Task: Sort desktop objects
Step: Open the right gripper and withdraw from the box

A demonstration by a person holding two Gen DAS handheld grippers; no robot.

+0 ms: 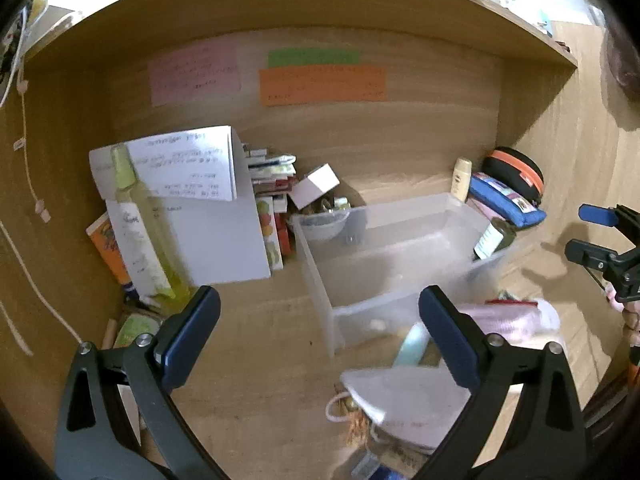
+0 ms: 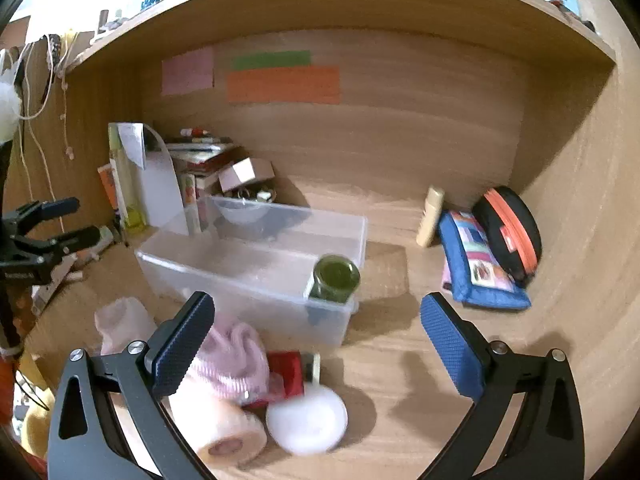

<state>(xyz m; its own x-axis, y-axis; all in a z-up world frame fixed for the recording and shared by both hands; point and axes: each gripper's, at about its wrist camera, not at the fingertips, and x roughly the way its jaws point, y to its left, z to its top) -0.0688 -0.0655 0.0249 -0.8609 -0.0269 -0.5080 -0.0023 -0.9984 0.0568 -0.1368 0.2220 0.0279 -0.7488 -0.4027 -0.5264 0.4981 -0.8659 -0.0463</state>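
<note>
Both tongs, left tongs [image 1: 320, 332] and right tongs [image 2: 318, 334], are hanging spread, empty; clear bin [image 2: 256, 256] ahead is holding green jar [image 2: 335, 278]; label writing too blurred.

No legible text or labels

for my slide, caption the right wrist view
Open right gripper above a cluttered wooden desk, clear plastic bin holding a green glass jar.

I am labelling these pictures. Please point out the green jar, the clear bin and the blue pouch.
green jar [image 2: 335, 279]: right wrist view, on its round dark top.
clear bin [image 2: 224, 270]: right wrist view, on its near long wall.
blue pouch [image 2: 476, 264]: right wrist view, on its patterned face.
</note>
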